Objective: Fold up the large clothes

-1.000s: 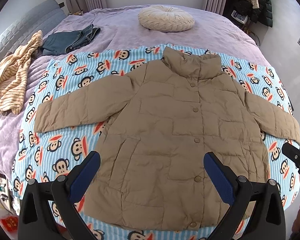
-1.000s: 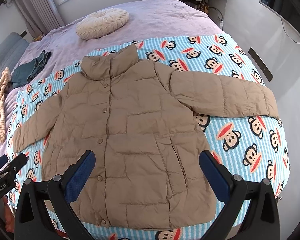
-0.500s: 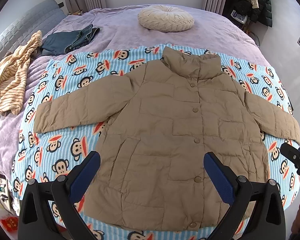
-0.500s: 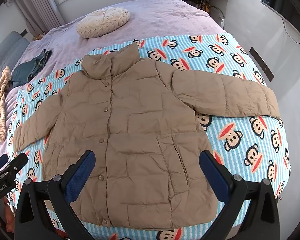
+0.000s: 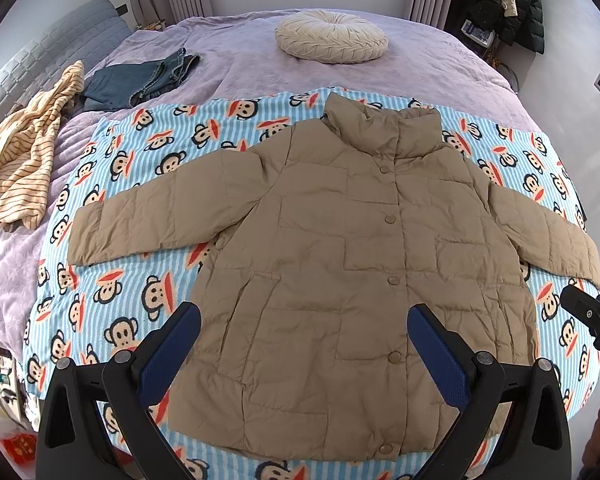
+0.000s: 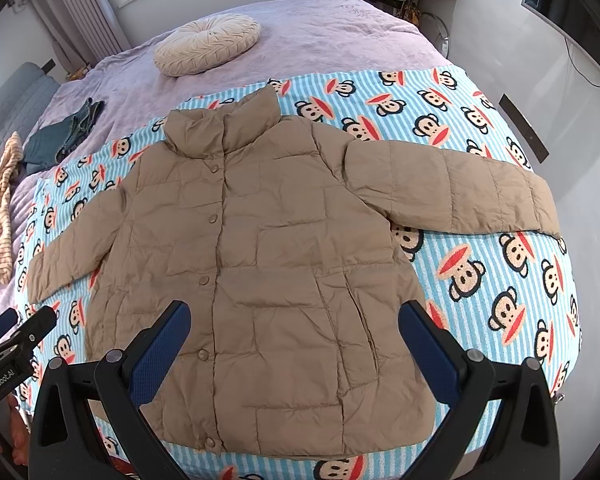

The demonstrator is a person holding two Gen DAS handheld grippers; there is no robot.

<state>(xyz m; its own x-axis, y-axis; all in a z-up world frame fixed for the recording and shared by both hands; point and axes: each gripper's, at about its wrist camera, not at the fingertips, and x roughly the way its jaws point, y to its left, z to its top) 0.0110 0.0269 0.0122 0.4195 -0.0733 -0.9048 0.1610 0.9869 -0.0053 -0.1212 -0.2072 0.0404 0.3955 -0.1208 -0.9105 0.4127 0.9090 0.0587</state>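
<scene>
Quilted tan puffer jacket [image 5: 340, 264] lying front-up and buttoned on the monkey-print striped blanket [image 5: 132, 280], collar toward the far side, hem toward me, both sleeves spread outward to left and right. My left gripper [image 5: 304, 344] hovers above the near hem, blue-padded fingers [image 5: 172, 348] spread wide, grasping nothing. My right gripper [image 6: 296, 340] hangs likewise over the near half of the jacket [image 6: 268, 264], its fingers [image 6: 428, 344] parted and empty. In the left wrist view the right gripper's black body shows at the right edge, beside the jacket's right cuff; in the right wrist view the left gripper's body shows at the left edge, near the other cuff. Blanket [image 6: 480, 280] spread over a mauve bedspread [image 5: 240, 64]. Round cream pleated cushion [image 5: 331, 42] at the far centre of the bed. Folded dark jeans [image 5: 140, 80] at far left, with a yellow striped garment [image 5: 24, 156] just left of them. Dark coats [image 5: 512, 4] hang at far right
</scene>
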